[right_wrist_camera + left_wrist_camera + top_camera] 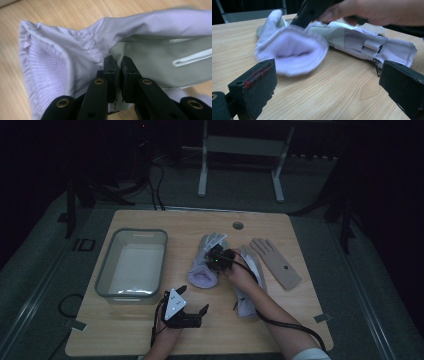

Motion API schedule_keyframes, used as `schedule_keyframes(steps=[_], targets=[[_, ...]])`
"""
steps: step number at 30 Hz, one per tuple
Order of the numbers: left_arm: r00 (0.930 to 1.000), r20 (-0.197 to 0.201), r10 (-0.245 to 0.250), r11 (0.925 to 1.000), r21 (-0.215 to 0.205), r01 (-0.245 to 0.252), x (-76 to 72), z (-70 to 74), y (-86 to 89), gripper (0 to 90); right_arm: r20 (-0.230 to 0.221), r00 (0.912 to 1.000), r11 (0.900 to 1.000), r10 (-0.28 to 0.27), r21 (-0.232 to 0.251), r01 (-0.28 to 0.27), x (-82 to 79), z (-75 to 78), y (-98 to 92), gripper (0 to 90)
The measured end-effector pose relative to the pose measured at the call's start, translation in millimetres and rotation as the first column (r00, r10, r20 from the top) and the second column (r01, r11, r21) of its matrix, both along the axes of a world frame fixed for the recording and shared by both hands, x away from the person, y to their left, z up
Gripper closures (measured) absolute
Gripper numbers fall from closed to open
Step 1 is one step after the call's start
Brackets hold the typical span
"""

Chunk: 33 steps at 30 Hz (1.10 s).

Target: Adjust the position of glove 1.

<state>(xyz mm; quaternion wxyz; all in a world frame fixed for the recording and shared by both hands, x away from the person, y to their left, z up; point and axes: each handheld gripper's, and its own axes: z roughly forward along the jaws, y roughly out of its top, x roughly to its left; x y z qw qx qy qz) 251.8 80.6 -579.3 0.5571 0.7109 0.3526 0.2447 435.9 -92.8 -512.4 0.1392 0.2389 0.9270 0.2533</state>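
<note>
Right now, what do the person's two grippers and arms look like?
Both grippers are black. The left gripper carries a grey three-cornered plate on top, and its blocky jaw pads show red scuffing. The right gripper has brass-coloured rivets and a green light. A black cable trails from it. A white sleeve edge shows.

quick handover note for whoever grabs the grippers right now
Right gripper: fingers shut on the lavender glove, pinching its fabric near the cuff at mid table.
Left gripper: open, holding nothing, resting near the front edge.
Grey glove and tan glove lie right of the lavender one; clear bin sits at left with nothing in it.
Done: lavender glove grasped.
Left: probably lifting it into the bin, then the other gloves.
</note>
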Motion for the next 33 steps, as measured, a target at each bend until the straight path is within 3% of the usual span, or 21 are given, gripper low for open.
schedule_keyframes(steps=[6,8,13,20,21,24,31,33], targets=[[1.0000,-0.002,0.001,1.0000,0.000,-0.001,0.4,0.0,0.1,1.8,0.036,0.9926,0.992,0.116,0.046,-0.118,-15.0,24.4,-26.6,84.4],[1.0000,-0.002,0.001,1.0000,0.002,-0.001,0.5,0.1,0.0,1.8,0.038,0.9898,0.990,0.138,0.036,-0.139,-20.7,27.3,-31.4,84.4],[1.0000,-0.004,0.002,1.0000,0.000,-0.002,0.5,0.1,-0.2,1.8,0.024,0.9899,0.990,0.139,-0.004,-0.139,-28.3,16.1,-36.5,84.4],[1.0000,-0.007,-0.005,1.0000,-0.001,0.005,0.9,0.1,0.0,1.8,-0.019,0.9933,0.993,0.114,-0.017,-0.115,-18.9,-9.7,-40.6,82.8],[1.0000,-0.007,-0.005,1.0000,-0.001,0.005,0.9,0.1,0.1,1.8,-0.026,0.9924,0.993,0.120,-0.012,-0.121,-16.1,-15.9,-41.7,74.9],[1.0000,-0.007,-0.006,1.0000,-0.003,0.006,1.0,0.1,0.3,1.8,-0.046,0.9930,0.994,0.109,0.015,-0.108,-14.9,-19.9,-42.2,63.7],[0.9999,-0.010,-0.005,1.0000,-0.003,0.005,1.0,0.1,-0.2,1.8,-0.073,0.9899,0.992,0.122,0.036,-0.119,-20.1,-15.6,-44.2,36.6],[0.9999,-0.010,-0.004,1.0000,-0.003,0.004,1.1,0.1,-0.1,1.8,-0.069,0.9891,0.990,0.130,0.055,-0.127,-21.8,-10.8,-46.8,34.8]])
